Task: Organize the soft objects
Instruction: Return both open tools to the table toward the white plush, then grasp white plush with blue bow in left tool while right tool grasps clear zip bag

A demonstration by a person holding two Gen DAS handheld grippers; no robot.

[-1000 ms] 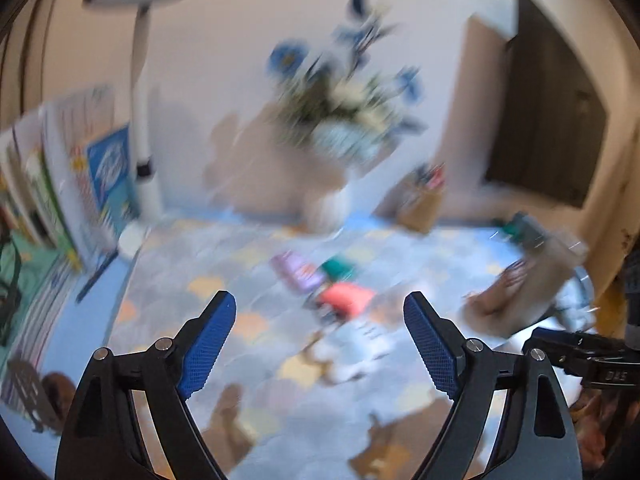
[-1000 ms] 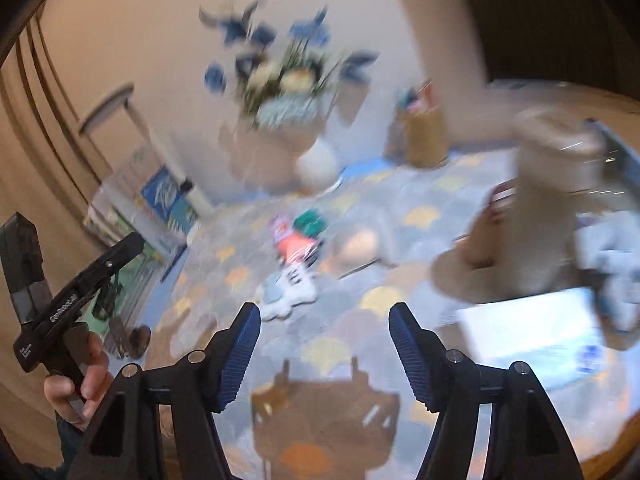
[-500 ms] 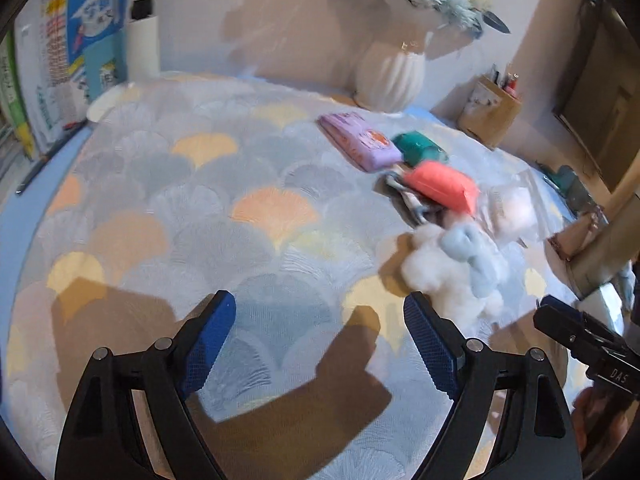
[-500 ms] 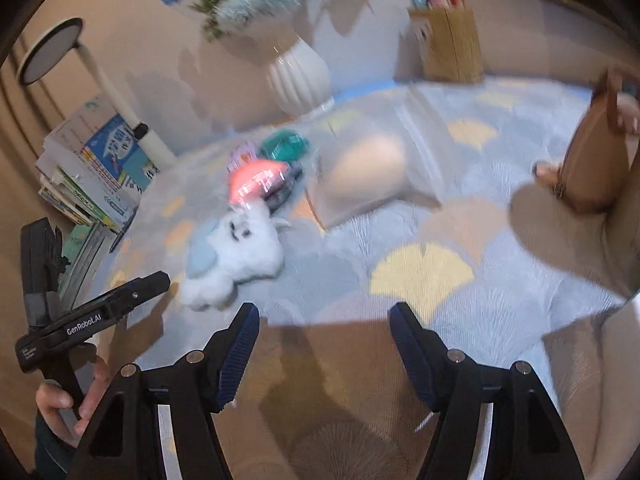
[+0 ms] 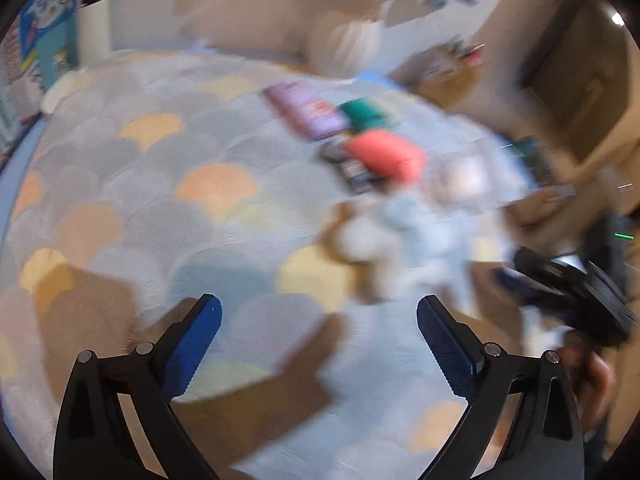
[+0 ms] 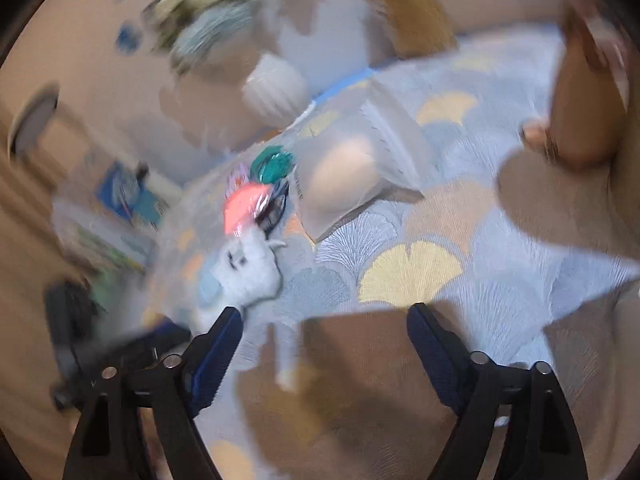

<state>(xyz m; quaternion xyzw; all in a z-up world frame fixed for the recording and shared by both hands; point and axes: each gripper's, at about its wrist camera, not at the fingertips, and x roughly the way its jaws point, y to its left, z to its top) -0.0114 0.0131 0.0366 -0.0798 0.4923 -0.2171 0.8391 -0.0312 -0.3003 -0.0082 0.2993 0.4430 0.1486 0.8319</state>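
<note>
Both grippers lower over the mat, closer to the plush than half a second ago; both views have blurred.

The left gripper is spread wide and empty above bare mat, with open patterned room to its left up to the books. Ahead lie a purple pack, green pouch and pink pouch, bunched together. The plush sits just past the right gripper's left fingertip; those fingers are also spread, holding nothing. A clear bag lies beyond, the vase behind, and a brown bag at the right edge.
</note>
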